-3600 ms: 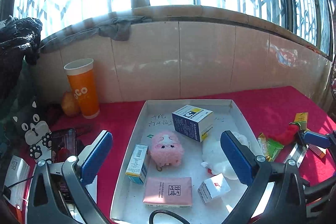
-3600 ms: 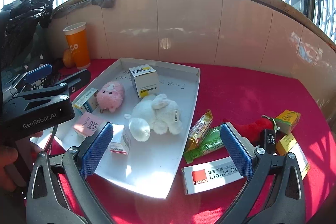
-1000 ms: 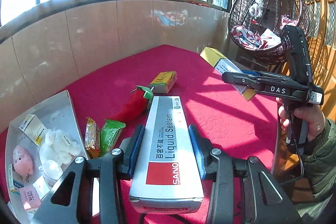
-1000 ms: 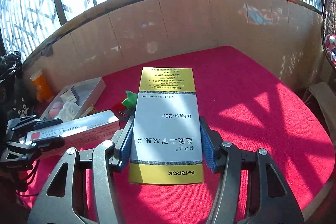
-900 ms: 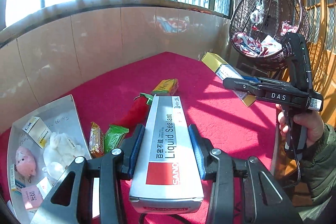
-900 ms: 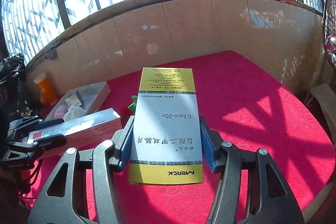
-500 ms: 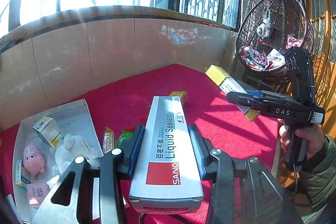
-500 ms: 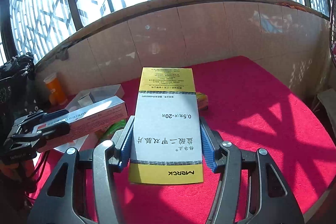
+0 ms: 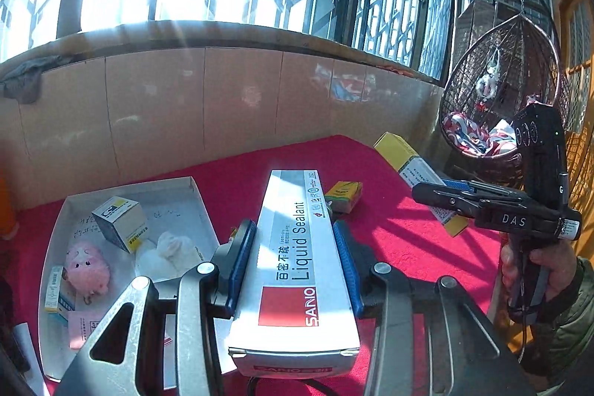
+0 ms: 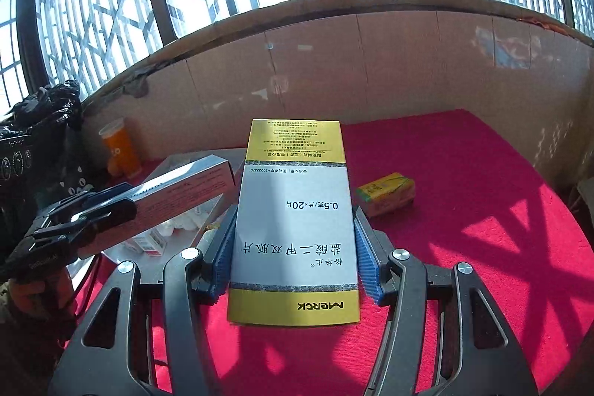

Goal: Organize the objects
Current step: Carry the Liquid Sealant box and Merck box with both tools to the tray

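Observation:
My left gripper [image 9: 293, 247] is shut on a long grey and red Liquid Sealant box [image 9: 297, 266] and holds it above the red table, right of the white tray [image 9: 193, 188]. My right gripper [image 10: 293, 232] is shut on a yellow and white Merck medicine box [image 10: 293, 221], held up over the table. The sealant box also shows in the right wrist view [image 10: 185, 188], and the medicine box in the left wrist view [image 9: 415, 169]. The tray holds a pink plush pig [image 9: 87, 268], a white plush toy [image 9: 167, 249] and several small boxes.
A small yellow-green carton [image 9: 343, 195] lies on the red cloth [image 9: 408, 247]; it also shows in the right wrist view [image 10: 386, 193]. An orange cup [image 10: 120, 151] stands by the tiled wall at the left. A hanging wicker chair [image 9: 497, 99] is beyond the table's right end.
Both grippers, each still holding its box, have swung left toward the tray. The tray and its contents show larger and nearer in the left wrist view.

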The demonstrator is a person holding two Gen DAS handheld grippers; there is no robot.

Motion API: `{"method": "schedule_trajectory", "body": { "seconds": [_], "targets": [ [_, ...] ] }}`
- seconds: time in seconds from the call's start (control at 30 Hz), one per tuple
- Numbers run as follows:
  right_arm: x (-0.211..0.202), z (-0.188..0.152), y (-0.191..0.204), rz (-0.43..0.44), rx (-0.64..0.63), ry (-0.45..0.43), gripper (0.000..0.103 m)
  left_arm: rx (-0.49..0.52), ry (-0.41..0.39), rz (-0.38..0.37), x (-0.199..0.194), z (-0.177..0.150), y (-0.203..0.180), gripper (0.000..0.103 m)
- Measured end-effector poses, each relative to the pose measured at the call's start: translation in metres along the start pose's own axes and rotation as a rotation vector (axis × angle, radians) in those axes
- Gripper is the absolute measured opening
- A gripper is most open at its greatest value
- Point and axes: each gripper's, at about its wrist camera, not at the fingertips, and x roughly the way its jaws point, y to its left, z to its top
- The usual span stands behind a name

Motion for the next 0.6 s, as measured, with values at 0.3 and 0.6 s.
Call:
{"method": "schedule_trajectory", "body": {
  "seconds": [0.3,0.6],
  "targets": [
    [0.018,0.006,0.036,0.062,-0.043,0.032,0.056,-0.071,-0.032,0.04,-0.014,-0.005,0.028,0.043],
    [0.039,0.008,0.059,0.103,-0.043,0.07,0.056,-0.131,-0.045,0.083,-0.022,-0.015,0.059,0.043]
  ]
}}
